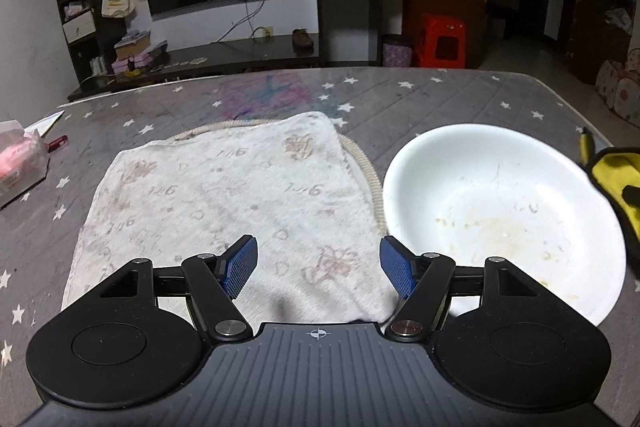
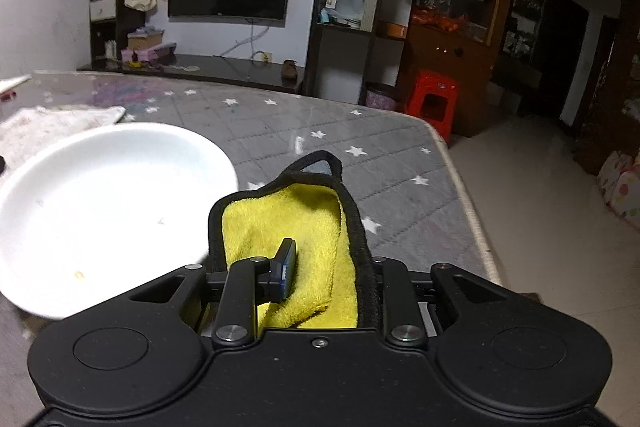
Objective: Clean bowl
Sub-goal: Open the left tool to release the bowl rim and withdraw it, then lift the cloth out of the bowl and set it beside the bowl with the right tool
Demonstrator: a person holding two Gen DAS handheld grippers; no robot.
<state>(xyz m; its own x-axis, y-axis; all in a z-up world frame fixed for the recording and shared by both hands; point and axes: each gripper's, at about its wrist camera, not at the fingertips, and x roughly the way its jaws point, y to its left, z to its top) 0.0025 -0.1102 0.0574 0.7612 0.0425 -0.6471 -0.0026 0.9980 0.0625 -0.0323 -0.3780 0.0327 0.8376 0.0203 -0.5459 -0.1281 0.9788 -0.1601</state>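
Observation:
A white bowl (image 1: pixel 508 211) with yellowish food stains on its bottom sits on the grey star-patterned table, right of a white towel (image 1: pixel 224 199). My left gripper (image 1: pixel 318 265) hovers open over the towel's near edge, its right finger close to the bowl's left rim, nothing between the blue pads. In the right wrist view the bowl (image 2: pixel 100 211) lies to the left. My right gripper (image 2: pixel 320 263) is shut on a yellow cloth with black trim (image 2: pixel 296 219), held just right of the bowl's rim. The same yellow cloth (image 1: pixel 616 175) shows at the right edge of the left wrist view.
A pink tissue pack (image 1: pixel 20 163) and a red pen lie at the table's far left. The table edge (image 2: pixel 468 195) drops off to the right, with tiled floor beyond. A red stool (image 2: pixel 434 99), a TV and dark shelves stand behind the table.

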